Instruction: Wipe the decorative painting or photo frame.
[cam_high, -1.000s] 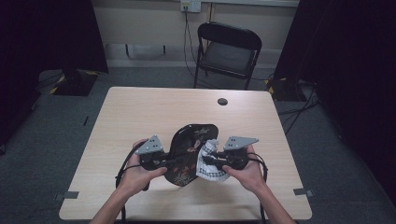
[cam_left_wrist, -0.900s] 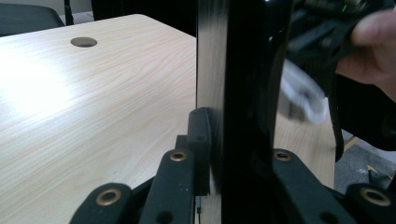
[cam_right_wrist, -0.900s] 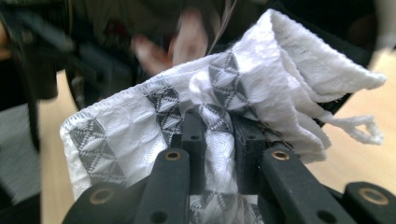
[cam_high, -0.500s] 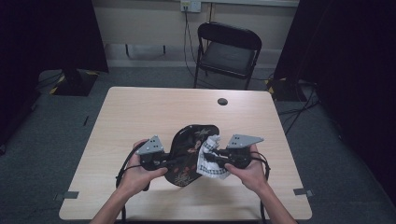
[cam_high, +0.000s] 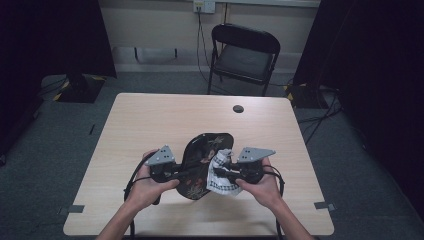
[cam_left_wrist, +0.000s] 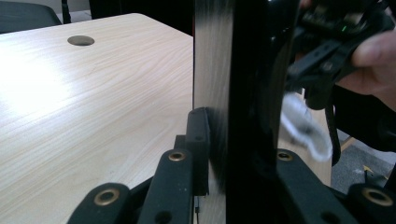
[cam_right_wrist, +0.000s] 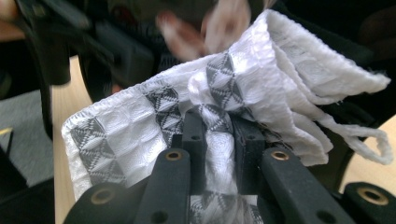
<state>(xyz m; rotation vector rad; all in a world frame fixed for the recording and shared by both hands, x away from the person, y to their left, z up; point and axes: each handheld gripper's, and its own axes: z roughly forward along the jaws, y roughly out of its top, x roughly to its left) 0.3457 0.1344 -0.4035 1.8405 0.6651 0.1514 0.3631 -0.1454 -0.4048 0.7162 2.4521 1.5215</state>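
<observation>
A black oval tray (cam_high: 202, 147) with a floral pattern is held tilted above the table, near its front edge. My left gripper (cam_high: 186, 174) is shut on the tray's left rim. In the left gripper view the tray (cam_left_wrist: 243, 84) stands edge-on between the jaws of that gripper (cam_left_wrist: 224, 158). My right gripper (cam_high: 223, 173) is shut on a white cloth (cam_high: 219, 181) with grey triangle patterns and presses it against the tray's right side. In the right gripper view the cloth (cam_right_wrist: 233, 88) bunches around the shut right gripper (cam_right_wrist: 219, 140). The tray's decorated face behind the cloth is blurred.
The light wooden table (cam_high: 150, 120) has a round cable hole (cam_high: 238, 108) at the back right. A black folding chair (cam_high: 243, 52) stands behind the table. Cables run on the floor at the right and back left.
The cloth in the right gripper has shifted slightly left and up across the tray. The left gripper and the tray have stayed in place.
</observation>
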